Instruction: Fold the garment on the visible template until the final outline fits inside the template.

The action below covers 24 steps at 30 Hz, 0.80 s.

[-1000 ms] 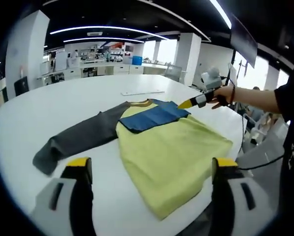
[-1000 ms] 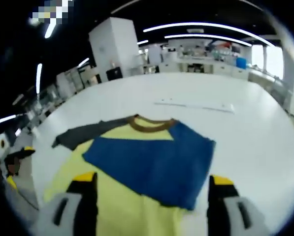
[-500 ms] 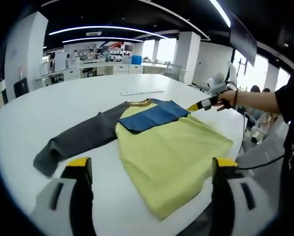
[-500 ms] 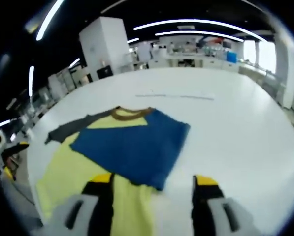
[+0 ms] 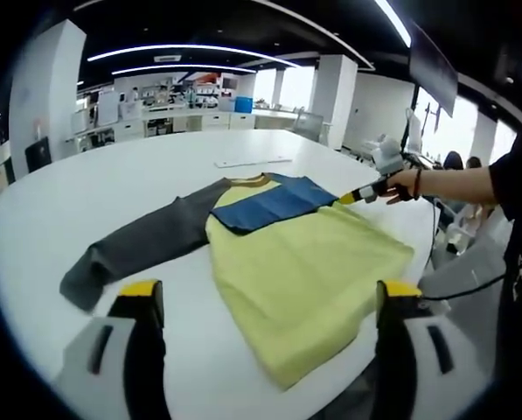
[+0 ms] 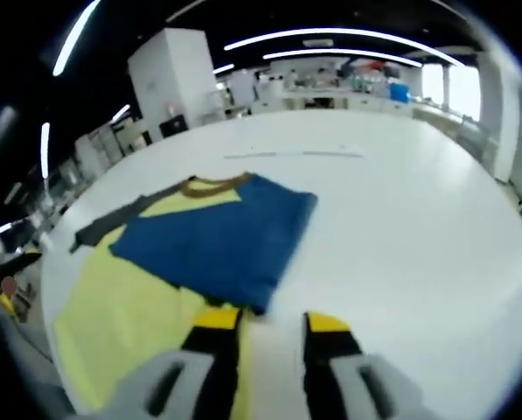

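Item: garment (image 5: 287, 254), flat on white table (image 5: 94, 188). Yellow body, brown collar (image 6: 210, 184), 1 blue sleeve (image 6: 217, 236) folded across the chest, 1 grey sleeve (image 5: 142, 241) lying outstretched.

Right gripper (image 6: 262, 325): mine, jaws nearly together with a thin gap between them, nothing visibly held. The blue sleeve's near corner lies just ahead and slightly left of the tips; in the left gripper view this gripper (image 5: 363, 192) sits at the garment's shoulder edge.

Left gripper (image 5: 265, 297): mine, jaws wide apart, empty, above the hem. The grey sleeve lies ahead-left, its long axis running from shoulder to cuff toward the table edge. This gripper is the nearer one for it.

Room: bare tabletop beyond the collar and around the cuff; hem close to the near edge. A pale strip (image 6: 291, 155) lies well beyond the collar. I cannot make out a template outline.
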### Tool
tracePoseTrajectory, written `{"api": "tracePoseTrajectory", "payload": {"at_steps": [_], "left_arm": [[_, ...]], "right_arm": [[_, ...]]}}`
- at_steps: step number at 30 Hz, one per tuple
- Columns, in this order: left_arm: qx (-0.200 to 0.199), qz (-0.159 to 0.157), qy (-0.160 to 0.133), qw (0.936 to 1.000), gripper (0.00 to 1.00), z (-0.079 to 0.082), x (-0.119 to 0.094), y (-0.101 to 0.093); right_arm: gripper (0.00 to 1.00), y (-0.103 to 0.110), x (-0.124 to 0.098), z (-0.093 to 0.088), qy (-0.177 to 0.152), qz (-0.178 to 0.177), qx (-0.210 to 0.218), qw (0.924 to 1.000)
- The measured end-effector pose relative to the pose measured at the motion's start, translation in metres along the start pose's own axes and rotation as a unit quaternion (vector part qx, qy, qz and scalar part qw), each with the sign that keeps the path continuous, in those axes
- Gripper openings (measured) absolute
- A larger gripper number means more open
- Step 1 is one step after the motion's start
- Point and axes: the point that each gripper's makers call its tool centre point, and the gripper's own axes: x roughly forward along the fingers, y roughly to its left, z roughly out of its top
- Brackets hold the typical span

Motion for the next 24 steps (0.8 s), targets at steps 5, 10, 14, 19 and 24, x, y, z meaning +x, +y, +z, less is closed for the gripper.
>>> {"api": "tracePoseTrajectory", "payload": {"at_steps": [5, 10, 14, 19, 24], "left_arm": [[0.001, 0.002, 0.002, 1.0, 0.99, 0.0, -0.001, 0.0], [0.003, 0.004, 0.007, 1.0, 0.98, -0.003, -0.002, 0.001], [0.002, 0.004, 0.006, 1.0, 0.98, -0.003, -0.002, 0.003], [0.004, 0.005, 0.006, 1.0, 0.98, -0.003, -0.002, 0.002], [0.002, 0.006, 0.005, 1.0, 0.98, -0.003, -0.003, 0.004]], "right_arm": [[0.1, 0.003, 0.003, 0.0, -0.005, 0.002, -0.006, 1.0], [0.03, 0.008, 0.004, 0.002, -0.011, 0.007, -0.004, 0.9999], [0.0, 0.008, 0.007, 0.003, -0.014, 0.007, -0.009, 0.9998], [0.0, 0.005, 0.006, 0.004, -0.015, 0.002, -0.018, 0.9997], [0.0, -0.004, 0.002, 0.005, -0.017, -0.012, -0.017, 0.9996]]}}
